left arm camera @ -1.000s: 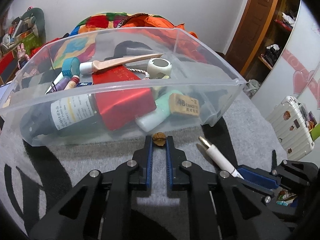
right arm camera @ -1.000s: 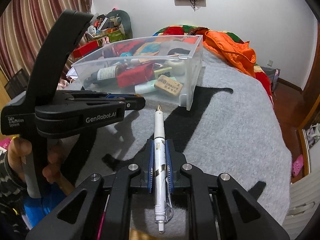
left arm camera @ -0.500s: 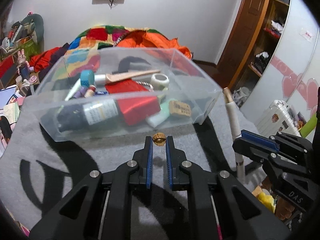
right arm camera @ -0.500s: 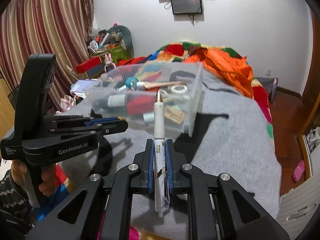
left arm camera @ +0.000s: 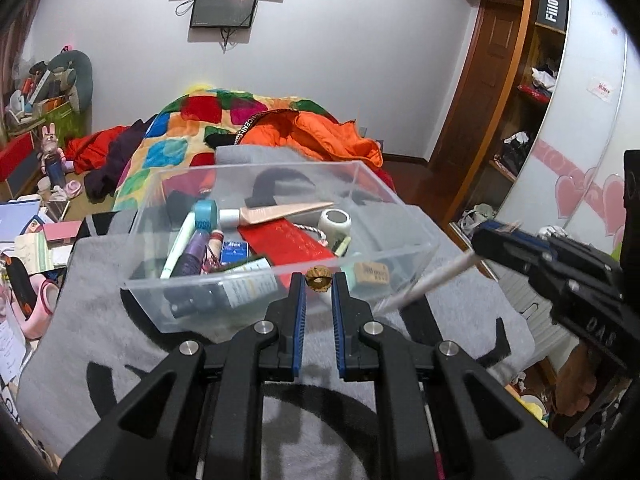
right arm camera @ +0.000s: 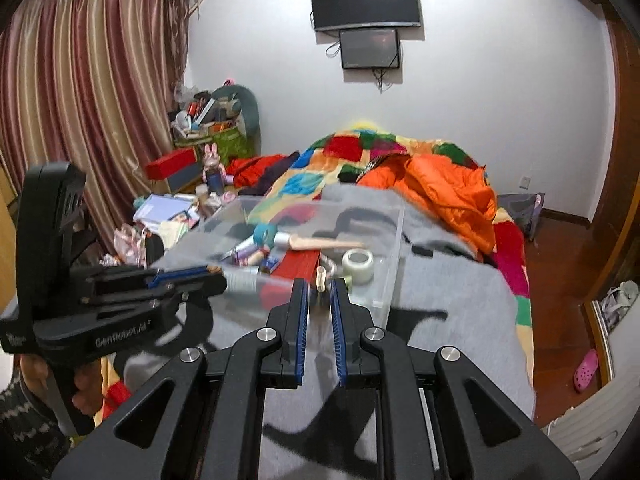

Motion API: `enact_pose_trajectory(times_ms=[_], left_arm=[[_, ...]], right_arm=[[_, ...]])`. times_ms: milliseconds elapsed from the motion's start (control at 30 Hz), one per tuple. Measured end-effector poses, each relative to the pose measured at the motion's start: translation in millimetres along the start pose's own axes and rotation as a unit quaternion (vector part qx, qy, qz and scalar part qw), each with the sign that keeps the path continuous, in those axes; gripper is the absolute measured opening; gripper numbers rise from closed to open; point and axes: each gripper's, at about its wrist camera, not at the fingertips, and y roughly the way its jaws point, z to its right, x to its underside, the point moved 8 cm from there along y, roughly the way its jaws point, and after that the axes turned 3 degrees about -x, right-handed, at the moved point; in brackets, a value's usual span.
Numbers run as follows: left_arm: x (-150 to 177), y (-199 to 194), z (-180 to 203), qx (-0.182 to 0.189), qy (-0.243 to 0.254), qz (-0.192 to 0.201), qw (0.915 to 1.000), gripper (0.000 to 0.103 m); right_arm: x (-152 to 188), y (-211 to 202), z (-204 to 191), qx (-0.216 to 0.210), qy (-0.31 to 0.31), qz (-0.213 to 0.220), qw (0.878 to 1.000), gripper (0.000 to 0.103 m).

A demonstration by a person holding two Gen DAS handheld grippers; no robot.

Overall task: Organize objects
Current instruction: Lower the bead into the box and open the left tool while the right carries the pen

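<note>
The left gripper (left arm camera: 319, 280), black with blue pads, is clamped on a small brown ridged nut-like bead (left arm camera: 318, 278) held at its fingertips, in front of the near wall of the clear rectangular plastic bin (left arm camera: 416, 232). The right gripper (right arm camera: 319, 286) is closed on a white pen (left arm camera: 426, 282), seen end-on and blurred in its own view; from the left wrist the pen slants down towards the bin's right near corner. The bin stands on a grey blanket with black markings (left arm camera: 92, 304) and holds a dark bottle with a white label (left arm camera: 224, 292), a red flat packet (left arm camera: 292, 240), a roll of clear tape (left arm camera: 334, 222), a beige eraser block (left arm camera: 370, 272) and a teal tape ring (left arm camera: 206, 216) (among other small items). Behind lies an orange quilted jacket (right arm camera: 448, 188).
</note>
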Motion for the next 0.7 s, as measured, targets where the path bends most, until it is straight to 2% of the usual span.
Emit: enact_pose_trajectory(times_ms=[200, 333, 467, 500, 567, 700], left_arm=[[-11.1, -6.2, -8.5, 0.001, -0.005, 0.014, 0.9999, 0.011], [-17.2, -8.6, -14.4, -0.001, -0.003, 0.02, 0.9998, 0.011], [-20.3, -9.8, -22.3, -0.01, 0.003, 0.022, 0.9997, 0.011], [-21.1, -9.6, -24.4, -0.012, 0.002, 0.022, 0.9997, 0.011], [-22.7, -7.2, -30.7, -0.017, -0.002, 0.021, 0.9996, 0.011], [-22.9, -0.2, -41.9, -0.029, -0.007, 0.016, 0.9994, 0.011]], right_arm=[[-21.4, 0.9, -0.1, 0.002, 0.005, 0.02, 1.0, 0.01], [-22.4, 8.5, -2.3, 0.011, -0.01, 0.013, 1.0, 0.01], [5.9, 25.0, -2.9, -0.008, -0.018, -0.041, 0.999, 0.013], [14.4, 28.5, -1.9, -0.005, -0.02, -0.054, 0.998, 0.016], [34.9, 37.7, 3.9, 0.009, -0.025, -0.083, 0.996, 0.032], [63.5, 52.1, 21.5, 0.037, -0.026, -0.121, 0.992, 0.034]])
